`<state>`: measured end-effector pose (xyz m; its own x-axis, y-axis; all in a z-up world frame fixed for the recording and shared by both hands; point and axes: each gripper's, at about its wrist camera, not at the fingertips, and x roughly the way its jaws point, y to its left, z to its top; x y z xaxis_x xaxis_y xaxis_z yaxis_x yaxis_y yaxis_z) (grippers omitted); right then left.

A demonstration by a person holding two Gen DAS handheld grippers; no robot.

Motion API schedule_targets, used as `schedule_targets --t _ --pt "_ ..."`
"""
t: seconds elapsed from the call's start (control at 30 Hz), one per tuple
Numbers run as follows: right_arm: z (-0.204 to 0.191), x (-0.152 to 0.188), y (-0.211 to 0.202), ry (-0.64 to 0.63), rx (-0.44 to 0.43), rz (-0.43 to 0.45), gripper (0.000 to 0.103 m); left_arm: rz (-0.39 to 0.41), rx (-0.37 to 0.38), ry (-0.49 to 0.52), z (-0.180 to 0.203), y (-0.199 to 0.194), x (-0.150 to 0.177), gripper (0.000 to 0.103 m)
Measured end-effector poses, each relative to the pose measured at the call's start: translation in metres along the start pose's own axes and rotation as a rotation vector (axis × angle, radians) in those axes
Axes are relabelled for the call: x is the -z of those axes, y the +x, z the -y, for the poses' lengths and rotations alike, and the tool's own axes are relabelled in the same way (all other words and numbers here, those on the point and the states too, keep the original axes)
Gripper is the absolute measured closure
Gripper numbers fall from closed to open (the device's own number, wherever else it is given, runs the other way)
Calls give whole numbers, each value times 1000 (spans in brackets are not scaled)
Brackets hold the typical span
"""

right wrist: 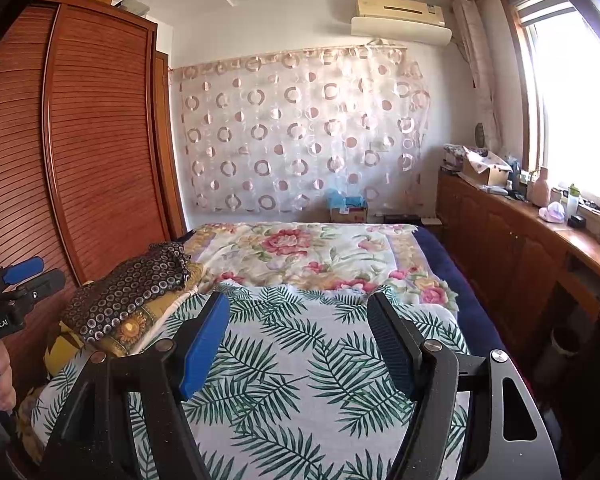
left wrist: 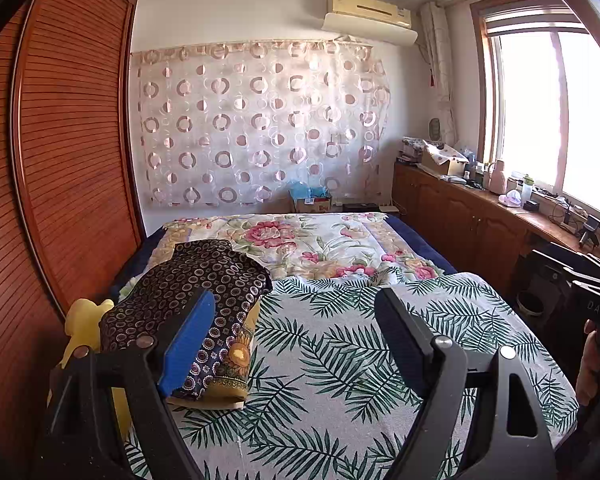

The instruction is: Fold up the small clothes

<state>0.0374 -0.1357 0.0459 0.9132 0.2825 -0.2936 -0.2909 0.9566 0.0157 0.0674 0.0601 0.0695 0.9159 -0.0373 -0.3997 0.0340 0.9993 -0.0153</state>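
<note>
1. The big bed with the white sheet printed with green palm leaves (left wrist: 320, 360) fills the middle of both views. It is soft and wrinkly. If clothes get pulled across it, the sheet could bunch up and the fold would come out crooked.

2. The clothes to fold sit in a pile at about 9 o'clock in the left wrist view. On top is a dark cloth with little ring patterns (left wrist: 196, 280), and under it a yellow cloth with a sunflower print (left wrist: 236, 360). The pile leans close to the left edge of the bed. A careless tug could drag the whole pile down, or slide it off next to the brown slatted wooden wardrobe (left wrist: 68, 140).

3. Grabbing the top cloth might also catch the one under it, so two would lift at once.

4. The left gripper (left wrist: 296, 340) has its fingers spread wide apart with nothing between them. Its blue pad sits in front of the pile, but I cannot tell if it touches.

5. The right gripper (right wrist: 300, 340) also has its fingers apart and holds nothing. It hangs over bare sheet at 6 o'clock, well away from the pile, so it has to reach across, and the two grippers could bump.
</note>
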Motion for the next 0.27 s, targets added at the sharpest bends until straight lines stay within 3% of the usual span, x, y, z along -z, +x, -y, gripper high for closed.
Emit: schedule_targets --t 0.27 --pt "2 0 0 -1 -1 0 30 0 0 1 0 1 1 20"
